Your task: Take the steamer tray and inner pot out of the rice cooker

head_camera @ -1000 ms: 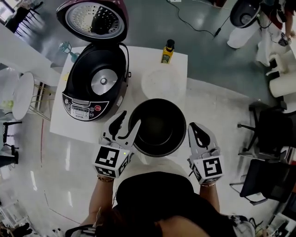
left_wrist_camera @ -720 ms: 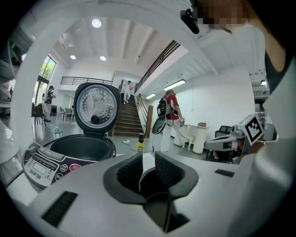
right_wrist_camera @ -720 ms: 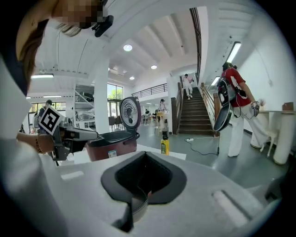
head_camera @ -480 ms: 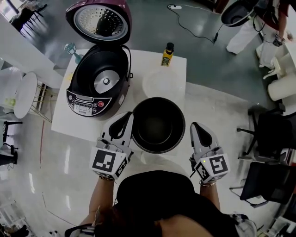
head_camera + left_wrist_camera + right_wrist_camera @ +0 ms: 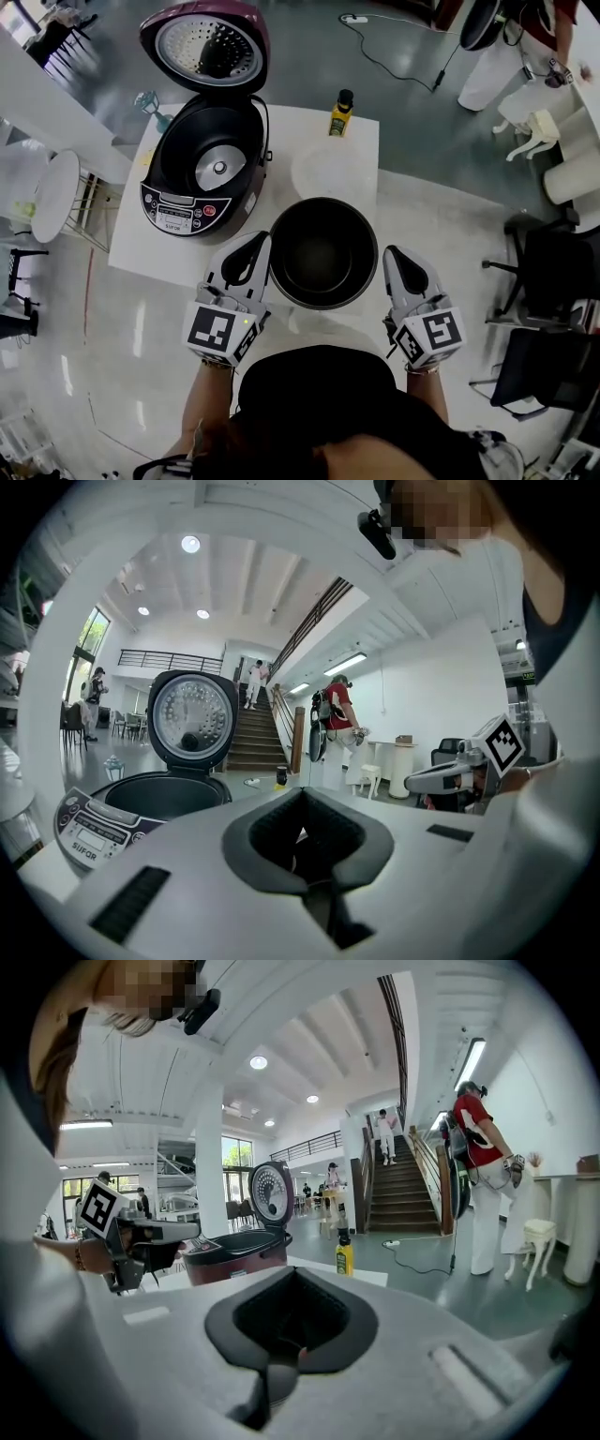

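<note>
We are resting beside the round black metal inner pot (image 5: 323,253), already out, with the left gripper (image 5: 259,244) and right gripper (image 5: 395,253) both closed on nothing, so probably only drawing back remains.

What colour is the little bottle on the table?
Yellow with a black cap; the small bottle shows best in the right gripper view.

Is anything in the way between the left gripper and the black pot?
Nothing that I can see. The left gripper, jaws shut, sits right beside the left rim of the inner pot, with no object between them.
</note>
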Action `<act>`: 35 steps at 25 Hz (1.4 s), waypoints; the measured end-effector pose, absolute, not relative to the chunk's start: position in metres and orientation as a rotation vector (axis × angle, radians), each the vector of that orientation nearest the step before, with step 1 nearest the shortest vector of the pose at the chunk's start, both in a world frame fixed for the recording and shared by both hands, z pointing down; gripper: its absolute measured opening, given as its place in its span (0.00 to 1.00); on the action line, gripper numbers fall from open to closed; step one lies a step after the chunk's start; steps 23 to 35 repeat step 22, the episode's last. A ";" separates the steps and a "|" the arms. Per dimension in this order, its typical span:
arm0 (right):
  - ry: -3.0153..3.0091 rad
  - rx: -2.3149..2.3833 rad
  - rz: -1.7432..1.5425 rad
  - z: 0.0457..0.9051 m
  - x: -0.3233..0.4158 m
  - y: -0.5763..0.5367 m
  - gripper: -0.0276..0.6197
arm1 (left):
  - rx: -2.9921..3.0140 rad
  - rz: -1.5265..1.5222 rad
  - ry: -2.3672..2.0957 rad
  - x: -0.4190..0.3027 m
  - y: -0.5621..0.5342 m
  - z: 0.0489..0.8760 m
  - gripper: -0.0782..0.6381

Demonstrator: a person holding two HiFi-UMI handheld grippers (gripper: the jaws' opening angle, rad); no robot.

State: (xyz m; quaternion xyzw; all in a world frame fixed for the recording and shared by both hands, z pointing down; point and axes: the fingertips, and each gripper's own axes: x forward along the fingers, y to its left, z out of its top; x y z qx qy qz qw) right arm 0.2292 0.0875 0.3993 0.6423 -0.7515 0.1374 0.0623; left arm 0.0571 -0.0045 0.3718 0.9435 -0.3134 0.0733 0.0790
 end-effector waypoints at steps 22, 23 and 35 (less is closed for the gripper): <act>-2.224 1.943 0.460 0.409 0.242 0.081 0.05 | 2.791 0.255 -0.960 0.064 -0.014 0.380 0.11; -2.224 1.943 0.460 0.409 0.242 0.081 0.05 | 2.791 0.255 -0.960 0.064 -0.014 0.380 0.11; -2.224 1.943 0.460 0.409 0.242 0.081 0.05 | 2.791 0.255 -0.960 0.064 -0.014 0.380 0.11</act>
